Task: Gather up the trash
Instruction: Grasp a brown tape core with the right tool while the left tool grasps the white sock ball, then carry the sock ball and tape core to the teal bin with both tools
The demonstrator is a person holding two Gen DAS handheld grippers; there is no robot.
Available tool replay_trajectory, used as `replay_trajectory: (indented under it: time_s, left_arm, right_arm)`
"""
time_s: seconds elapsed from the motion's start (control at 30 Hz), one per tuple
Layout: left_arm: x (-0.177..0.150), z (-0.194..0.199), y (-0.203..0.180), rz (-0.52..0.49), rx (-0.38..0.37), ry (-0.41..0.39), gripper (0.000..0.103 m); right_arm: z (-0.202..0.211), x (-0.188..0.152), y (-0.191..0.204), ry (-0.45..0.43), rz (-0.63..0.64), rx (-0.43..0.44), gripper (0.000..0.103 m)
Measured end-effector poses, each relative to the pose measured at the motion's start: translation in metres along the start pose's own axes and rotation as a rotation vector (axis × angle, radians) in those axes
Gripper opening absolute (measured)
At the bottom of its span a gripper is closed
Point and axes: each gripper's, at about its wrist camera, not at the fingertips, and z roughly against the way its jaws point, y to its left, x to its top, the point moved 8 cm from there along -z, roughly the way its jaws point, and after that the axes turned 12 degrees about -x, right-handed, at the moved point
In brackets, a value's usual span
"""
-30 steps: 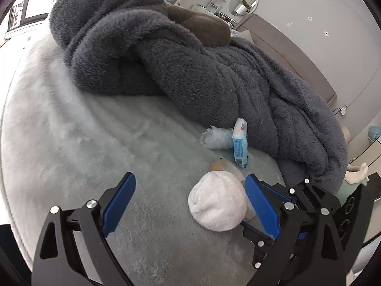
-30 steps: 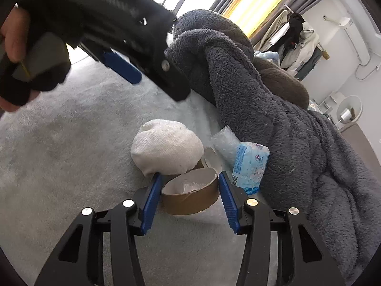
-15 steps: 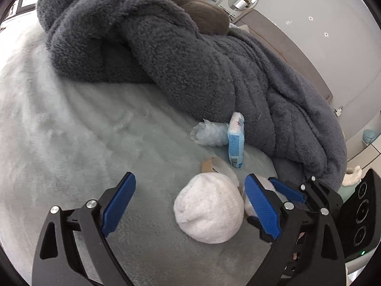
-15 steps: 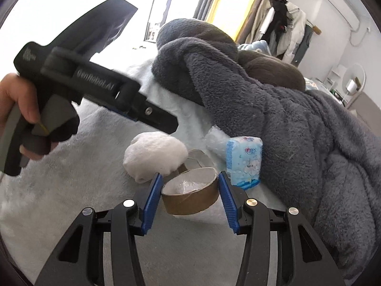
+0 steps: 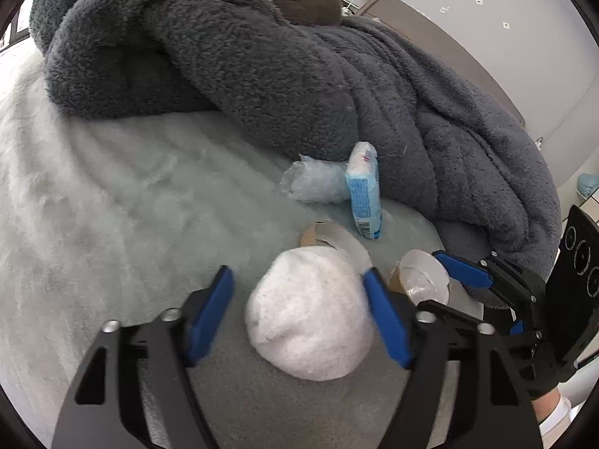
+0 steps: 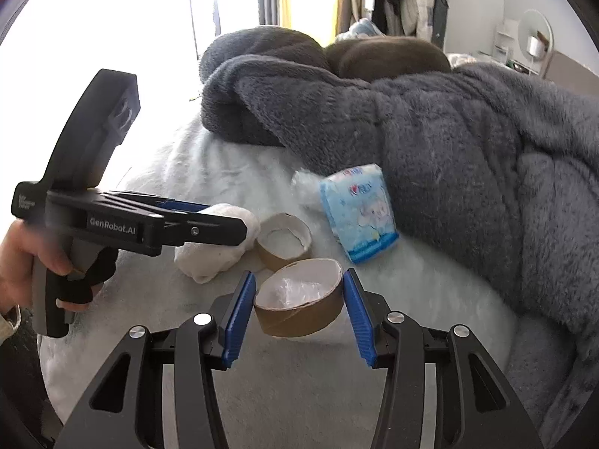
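Observation:
A white soft wad (image 5: pixel 310 318) lies on the pale bed cover between the blue pads of my left gripper (image 5: pixel 297 275). Its jaws are closing. The right pad touches the wad and the left pad stands a little off it. My right gripper (image 6: pixel 298 276) is shut on a brown cardboard ring (image 6: pixel 299 307) with clear plastic inside, held just above the cover. That ring (image 5: pixel 423 280) also shows at the right of the left wrist view. A second cardboard ring (image 6: pixel 284 239) lies behind the wad. A blue tissue packet (image 6: pixel 359 213) and crumpled clear plastic (image 5: pixel 314 183) lean against the blanket.
A thick grey fleece blanket (image 5: pixel 299 75) is heaped across the far and right side of the bed. The pale fuzzy bed cover (image 5: pixel 112 187) stretches to the left. A person's hand (image 6: pixel 22 262) grips the left gripper's handle. Curtains and hanging clothes stand behind.
My left gripper has come forward around the white wad and its jaws have narrowed on it. My right gripper has rolled towards level and drawn away from the wad, still holding the cardboard ring.

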Motion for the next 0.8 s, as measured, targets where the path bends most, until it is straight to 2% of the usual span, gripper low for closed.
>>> replay_trajectory:
  time_s: [0.07, 0.17, 0.37, 0.57, 0.8]
  left_arm:
    - [-0.001, -0.001, -0.003, -0.011, -0.009, -0.001, 0.055]
    - [-0.002, 0.0, -0.007, -0.037, -0.003, -0.006, 0.05]
    - [0.0, 0.011, -0.007, -0.042, 0.011, -0.025, 0.046]
    - [0.005, 0.041, 0.001, -0.024, 0.051, -0.088, 0.044]
    - [0.006, 0.087, 0.016, -0.011, 0.116, -0.159, 0.044]
  right_arm:
    - [0.002, 0.0, -0.001, 0.001, -0.015, -0.006, 0.049]
    - [0.005, 0.004, -0.004, -0.005, -0.041, -0.006, 0.049]
    - [0.011, 0.012, -0.006, -0.013, -0.136, 0.068, 0.049]
    - [0.013, 0.016, -0.003, -0.007, -0.22, 0.143, 0.049]
    - [0.021, 0.021, 0.025, 0.006, -0.25, 0.26, 0.049]
